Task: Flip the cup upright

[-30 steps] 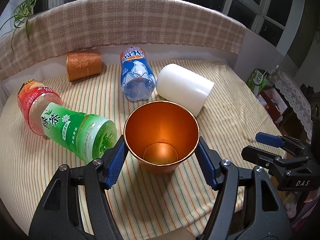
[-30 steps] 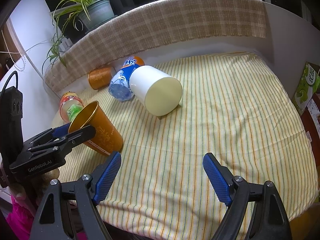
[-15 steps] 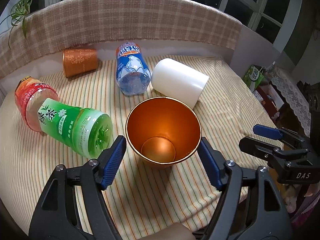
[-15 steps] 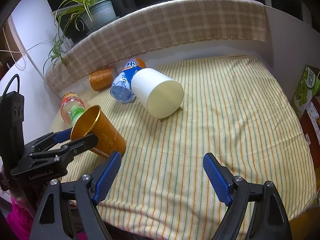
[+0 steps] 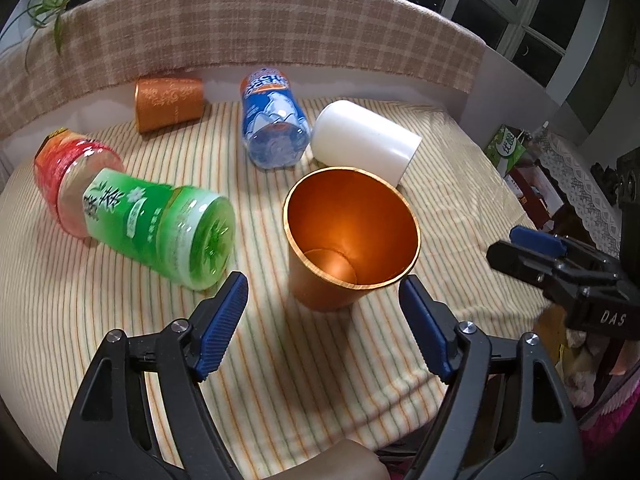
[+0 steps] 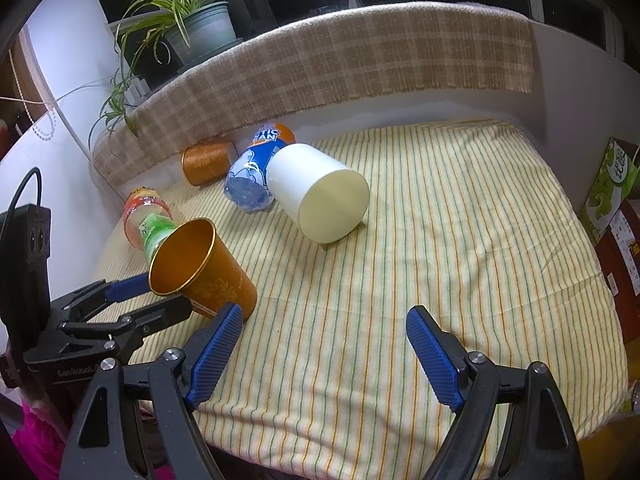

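Left wrist: left tool (image 5: 322,304) wide open, clear of copper cup (image 5: 348,240).

Cup (image 5: 350,240) standing in the middle of the frame on the striped cloth (image 5: 100,300), green tea bottle (image 5: 160,226) lying to its left, water bottle (image 5: 272,124) and white cup (image 5: 366,144) lying above it, second metal cup (image 5: 168,102) lying upper left

The shiny orange cup (image 5: 351,240) stands up on its bottom, mouth open to the top, just past the left gripper's (image 5: 322,312) fingertips.
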Motion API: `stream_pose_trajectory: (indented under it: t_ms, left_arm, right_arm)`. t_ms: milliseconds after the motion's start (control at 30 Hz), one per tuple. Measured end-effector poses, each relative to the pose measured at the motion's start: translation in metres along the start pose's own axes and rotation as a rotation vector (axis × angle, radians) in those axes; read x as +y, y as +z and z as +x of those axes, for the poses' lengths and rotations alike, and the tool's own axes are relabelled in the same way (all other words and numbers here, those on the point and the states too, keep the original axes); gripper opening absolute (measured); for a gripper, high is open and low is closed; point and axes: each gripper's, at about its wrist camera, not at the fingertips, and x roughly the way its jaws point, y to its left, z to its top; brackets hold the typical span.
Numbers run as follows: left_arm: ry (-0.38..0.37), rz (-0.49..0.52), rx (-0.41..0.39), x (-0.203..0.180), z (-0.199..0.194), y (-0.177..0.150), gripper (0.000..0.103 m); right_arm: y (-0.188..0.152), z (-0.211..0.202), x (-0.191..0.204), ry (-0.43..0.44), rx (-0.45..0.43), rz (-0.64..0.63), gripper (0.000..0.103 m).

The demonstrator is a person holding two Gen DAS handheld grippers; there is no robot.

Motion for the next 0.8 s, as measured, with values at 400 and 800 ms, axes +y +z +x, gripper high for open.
stream_pose_trajectory:
  t_ms: [400,800]
  left_arm:
    - [0.106,-0.063,-0.151,0.025,-0.047,-0.010,0.080]
    - [0.259,-0.030,-0.399,0.014,-0.108,-0.013,0.101]
  right_arm:
    - [0.003,-0.014,0.022,-0.054,-0.093,-0.070,0.088]
    - [0.003,-0.036,0.049,-0.093,-0.232,-0.129,0.097]
